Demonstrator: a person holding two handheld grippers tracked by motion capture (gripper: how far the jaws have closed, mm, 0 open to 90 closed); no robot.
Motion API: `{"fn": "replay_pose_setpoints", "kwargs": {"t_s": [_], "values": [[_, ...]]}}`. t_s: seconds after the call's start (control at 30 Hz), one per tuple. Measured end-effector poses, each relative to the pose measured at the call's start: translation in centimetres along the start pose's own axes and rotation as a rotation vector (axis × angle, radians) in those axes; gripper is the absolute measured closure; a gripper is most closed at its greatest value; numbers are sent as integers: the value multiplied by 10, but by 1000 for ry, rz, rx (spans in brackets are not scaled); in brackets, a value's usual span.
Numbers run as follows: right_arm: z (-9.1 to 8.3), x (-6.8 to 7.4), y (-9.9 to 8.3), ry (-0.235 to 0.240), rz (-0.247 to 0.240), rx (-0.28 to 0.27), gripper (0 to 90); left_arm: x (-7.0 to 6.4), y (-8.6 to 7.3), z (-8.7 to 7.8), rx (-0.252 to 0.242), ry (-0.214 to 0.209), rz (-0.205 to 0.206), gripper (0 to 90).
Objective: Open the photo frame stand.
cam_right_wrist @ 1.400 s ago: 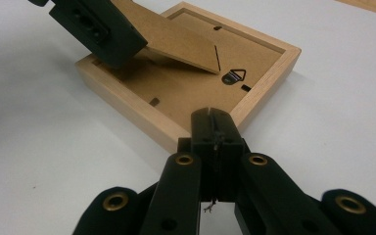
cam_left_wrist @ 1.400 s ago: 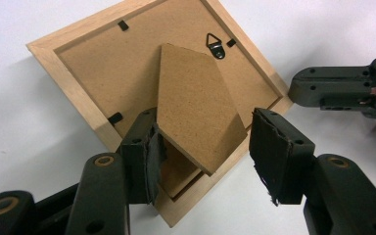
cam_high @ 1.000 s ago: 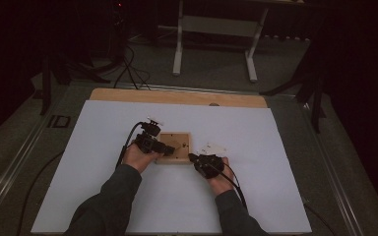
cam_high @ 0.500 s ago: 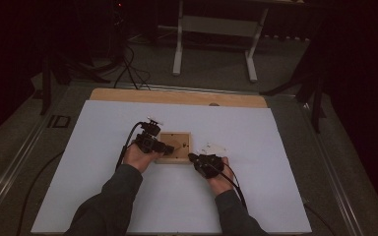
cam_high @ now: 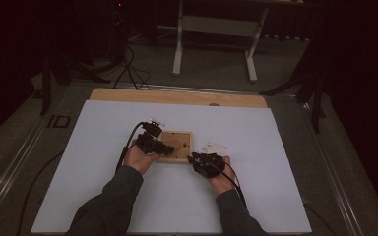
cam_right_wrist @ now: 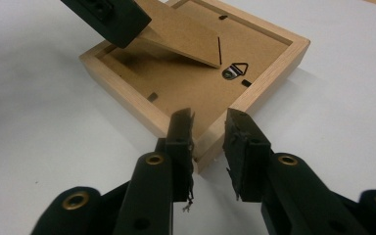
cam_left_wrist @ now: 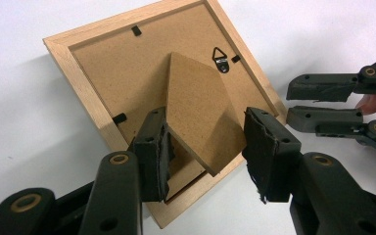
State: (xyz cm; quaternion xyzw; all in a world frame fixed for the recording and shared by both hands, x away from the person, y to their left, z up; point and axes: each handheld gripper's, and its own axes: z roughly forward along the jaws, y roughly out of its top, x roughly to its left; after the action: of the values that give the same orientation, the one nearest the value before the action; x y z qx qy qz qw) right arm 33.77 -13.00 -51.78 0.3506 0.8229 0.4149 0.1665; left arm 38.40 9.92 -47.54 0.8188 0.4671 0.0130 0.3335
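A small wooden picture frame (cam_high: 179,140) lies face down on the white table cover (cam_high: 275,147). Its brown backing (cam_left_wrist: 122,63) carries a metal hanger (cam_left_wrist: 220,54) and a fold-out stand flap (cam_left_wrist: 198,98). The flap (cam_right_wrist: 176,34) is lifted at an angle off the backing (cam_right_wrist: 191,83). My left gripper (cam_left_wrist: 205,122) straddles the flap, a pad against each side edge; from above it (cam_high: 165,147) sits over the frame's left part. My right gripper (cam_right_wrist: 209,120) stands slightly open, low to the table, with the frame's near corner (cam_right_wrist: 203,147) just ahead of its fingertips. From above it (cam_high: 193,160) is at the frame's right front corner.
A bare wooden strip (cam_high: 177,97) runs along the table's far edge. Small white bits (cam_high: 216,146) lie just right of the frame. Cables trail from both grippers toward the person. A white-legged stand (cam_high: 214,24) is on the floor beyond the table.
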Motion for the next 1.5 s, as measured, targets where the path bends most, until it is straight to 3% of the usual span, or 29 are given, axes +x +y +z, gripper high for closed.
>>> {"fn": "replay_pose_setpoints", "kwargs": {"t_s": [0.1,0.77,1.0,1.5], "values": [[-2,0,1,-10,-16,1,703,-3,0,-1,-3,12,21,546],[-18,-10,9,-47,20,-43,682,-23,-11,-8,-52,97,124,547],[-22,-12,11,-52,25,-51,674,-32,-16,-9,-72,137,174,546],[-26,-13,15,-43,38,-67,641,-42,-29,-11,-124,185,232,546]]}}
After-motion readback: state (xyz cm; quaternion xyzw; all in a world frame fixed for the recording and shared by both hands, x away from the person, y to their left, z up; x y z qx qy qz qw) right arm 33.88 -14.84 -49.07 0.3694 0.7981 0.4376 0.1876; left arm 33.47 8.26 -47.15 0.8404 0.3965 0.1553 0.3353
